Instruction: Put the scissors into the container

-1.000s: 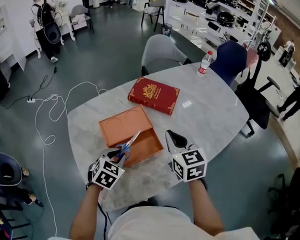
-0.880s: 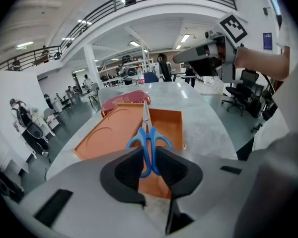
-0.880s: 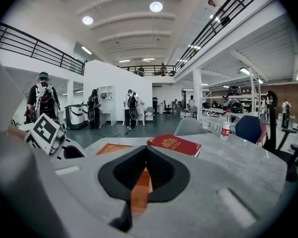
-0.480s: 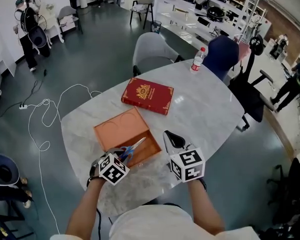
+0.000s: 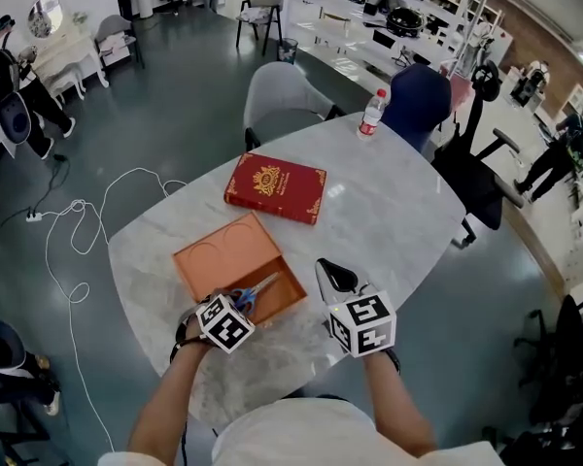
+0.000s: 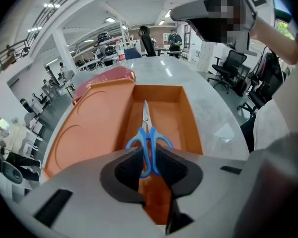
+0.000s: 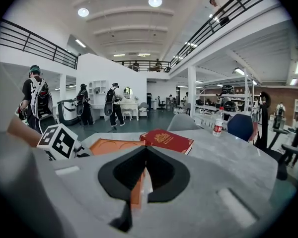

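While the left gripper (image 6: pixel 148 155) has its fingers clamped on the blue handles of the scissors (image 6: pixel 146 125), the blades point away from it, low inside the open compartment of the orange container (image 6: pixel 189 128). Beside that container's near corner, the right gripper (image 7: pixel 145 155) has its fingers pressed together on nothing. Farther across the marble surface (image 5: pixel 389 212) lies a red book (image 5: pixel 275 187), and a water bottle (image 5: pixel 371 115) stands near the far edge.
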Demonstrator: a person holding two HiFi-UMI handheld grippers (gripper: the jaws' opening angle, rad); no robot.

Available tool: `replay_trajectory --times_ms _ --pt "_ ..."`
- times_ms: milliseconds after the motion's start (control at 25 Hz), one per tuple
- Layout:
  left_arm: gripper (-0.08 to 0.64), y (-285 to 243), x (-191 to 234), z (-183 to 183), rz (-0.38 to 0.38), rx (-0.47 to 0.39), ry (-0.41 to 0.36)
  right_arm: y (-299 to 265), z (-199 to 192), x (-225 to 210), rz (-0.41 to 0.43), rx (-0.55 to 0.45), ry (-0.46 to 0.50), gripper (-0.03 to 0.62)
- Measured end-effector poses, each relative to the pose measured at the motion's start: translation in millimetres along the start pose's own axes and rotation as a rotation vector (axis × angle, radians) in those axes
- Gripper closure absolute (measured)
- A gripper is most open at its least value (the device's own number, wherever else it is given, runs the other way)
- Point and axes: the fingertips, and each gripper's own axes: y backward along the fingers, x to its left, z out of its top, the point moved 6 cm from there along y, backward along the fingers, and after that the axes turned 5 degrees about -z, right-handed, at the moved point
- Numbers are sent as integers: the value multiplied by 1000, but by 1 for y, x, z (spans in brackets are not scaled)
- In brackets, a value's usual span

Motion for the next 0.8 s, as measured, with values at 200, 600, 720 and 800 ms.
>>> replay_trajectory --times_ms 200,600,720,800 --pt "483 -5 -2 0 -17 66 -26 1 -1 0 1 2 -5 588" --pt "483 -13 -4 -1 -22 131 -60 1 -6 -2 -3 1 -19 588" --pt "483 -20 -5 -2 -14 172 -86 0 -7 -2 -2 2 -17 588" --pt "483 -22 -5 -3 -9 190 -93 0 -8 -1 -1 4 -16 588"
